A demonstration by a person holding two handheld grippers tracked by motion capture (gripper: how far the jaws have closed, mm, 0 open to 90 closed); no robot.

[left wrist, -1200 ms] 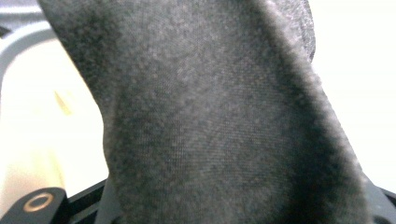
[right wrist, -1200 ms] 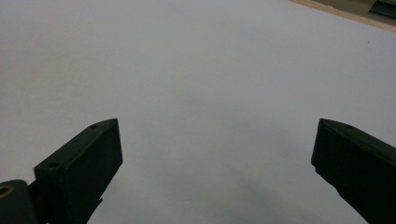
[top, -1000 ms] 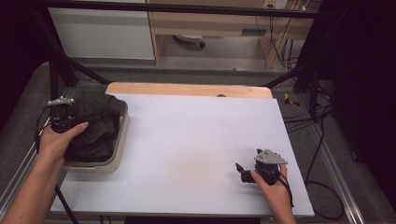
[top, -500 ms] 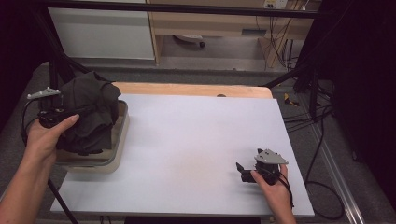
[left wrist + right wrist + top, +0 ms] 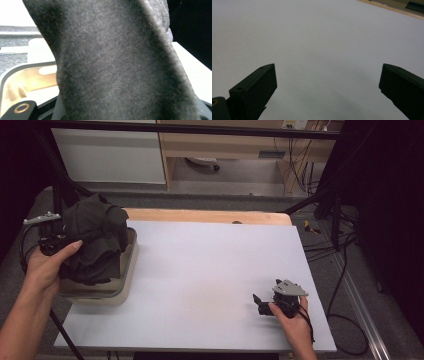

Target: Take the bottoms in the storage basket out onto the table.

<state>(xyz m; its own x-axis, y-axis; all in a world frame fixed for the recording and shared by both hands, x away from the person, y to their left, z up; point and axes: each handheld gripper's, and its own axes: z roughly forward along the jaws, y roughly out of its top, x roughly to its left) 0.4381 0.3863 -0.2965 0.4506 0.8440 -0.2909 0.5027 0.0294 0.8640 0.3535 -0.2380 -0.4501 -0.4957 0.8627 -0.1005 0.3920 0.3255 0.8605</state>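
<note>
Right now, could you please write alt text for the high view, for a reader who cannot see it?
The left claw holds a dark cloth bunched above a beige tray at the left edge of a white table. The right claw rests open on the table near its front right corner, away from the cloth.

1. Dark grey cloth (image 5: 95, 237), soft fine-knit fabric, bunched and crumpled into a hanging bundle.
2. Lifted at the table's left edge, upper part raised, lower folds drooping into the tray (image 5: 127, 270).
3. Tray: shallow, beige, rounded corners, flat on the table's left side.
</note>
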